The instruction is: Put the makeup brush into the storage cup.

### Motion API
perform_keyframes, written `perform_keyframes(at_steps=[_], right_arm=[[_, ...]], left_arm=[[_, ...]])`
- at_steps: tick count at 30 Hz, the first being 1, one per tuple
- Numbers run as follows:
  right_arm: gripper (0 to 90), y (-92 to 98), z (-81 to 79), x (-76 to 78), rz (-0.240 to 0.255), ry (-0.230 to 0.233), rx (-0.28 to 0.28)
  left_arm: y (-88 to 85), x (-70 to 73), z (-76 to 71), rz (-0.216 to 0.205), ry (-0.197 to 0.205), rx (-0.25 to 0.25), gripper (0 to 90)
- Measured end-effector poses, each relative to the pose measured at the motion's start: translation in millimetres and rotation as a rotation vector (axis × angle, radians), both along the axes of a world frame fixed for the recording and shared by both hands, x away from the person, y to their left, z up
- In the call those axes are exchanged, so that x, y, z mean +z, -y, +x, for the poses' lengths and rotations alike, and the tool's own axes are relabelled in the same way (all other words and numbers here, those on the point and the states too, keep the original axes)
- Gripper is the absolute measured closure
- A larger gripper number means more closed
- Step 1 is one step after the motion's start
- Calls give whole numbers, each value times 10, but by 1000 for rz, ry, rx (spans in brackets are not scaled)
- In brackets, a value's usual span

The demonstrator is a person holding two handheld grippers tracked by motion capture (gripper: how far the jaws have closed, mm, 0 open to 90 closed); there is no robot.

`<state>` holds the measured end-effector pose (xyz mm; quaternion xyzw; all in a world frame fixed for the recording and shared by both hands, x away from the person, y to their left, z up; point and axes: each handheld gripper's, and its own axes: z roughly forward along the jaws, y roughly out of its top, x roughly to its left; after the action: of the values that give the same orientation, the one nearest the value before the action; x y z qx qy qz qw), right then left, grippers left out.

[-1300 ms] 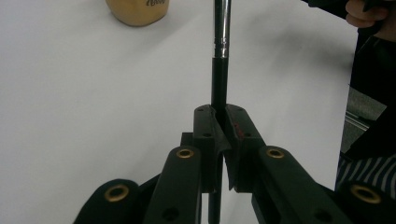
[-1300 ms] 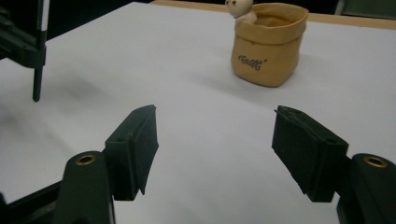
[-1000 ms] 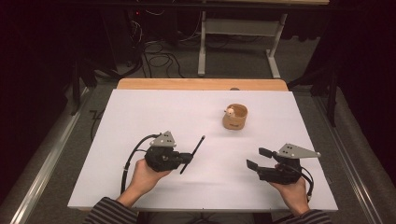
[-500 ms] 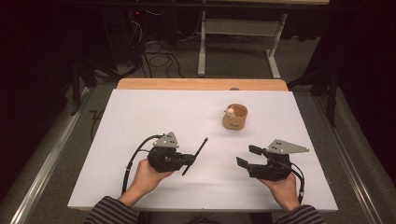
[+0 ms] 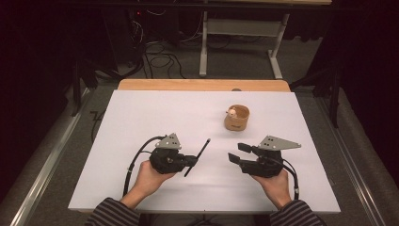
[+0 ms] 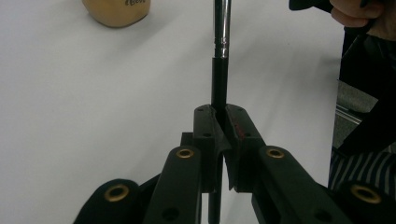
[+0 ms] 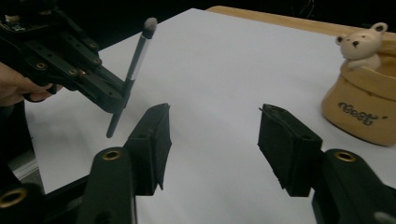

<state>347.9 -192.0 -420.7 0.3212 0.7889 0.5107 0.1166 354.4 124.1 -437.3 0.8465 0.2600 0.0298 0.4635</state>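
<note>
1. The left gripper [image 5: 188,161] is clenching a thin black brush [image 5: 197,157] near the handle's lower part; in the left gripper view its jaws are pressing together on the dark stem [image 6: 219,79], with the metal ferrule rising just above them
2. The brush is slanting up and away from that gripper, its soft grey tip [image 7: 150,26] pointing roughly towards the tan holder [image 5: 236,117] while sitting well short of it, on the person's side
3. The right gripper [image 5: 239,152] is released, grasping nothing: in the right gripper view its two pads [image 7: 156,140] are standing apart over bare white table [image 5: 141,122], and the jaws have just been closing with nothing between them
4. That gripper is hovering nearer the person than the holder, facing across towards the brush
5. The holder, a sack-shaped cup with a small bear figure [image 7: 360,44] at its rim, is standing upright on the far side of the table, apart from both grippers
6. Judged from this, the step in hand is carrying the brush, or handing it over, with the holder as the likely goal
7. The next move is calling for lining the brush up over the holder's mouth, or for the right pads meeting the stem squarely above the left grip
</note>
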Motion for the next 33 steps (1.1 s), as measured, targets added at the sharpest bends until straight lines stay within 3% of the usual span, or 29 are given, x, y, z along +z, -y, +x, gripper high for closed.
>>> perform_keyframes(at_steps=[7, 17, 33], right_arm=[[497, -108, 12, -34, -10, -24, 51], [467, -268, 53, -12, 4, -50, 80], [567, -539, 151, -6, 42, -92, 155]], left_arm=[[32, -12, 1, 7, 12, 4, 838], [61, -8, -13, 11, 20, -4, 837], [60, 7, -19, 6, 34, 2, 838]])
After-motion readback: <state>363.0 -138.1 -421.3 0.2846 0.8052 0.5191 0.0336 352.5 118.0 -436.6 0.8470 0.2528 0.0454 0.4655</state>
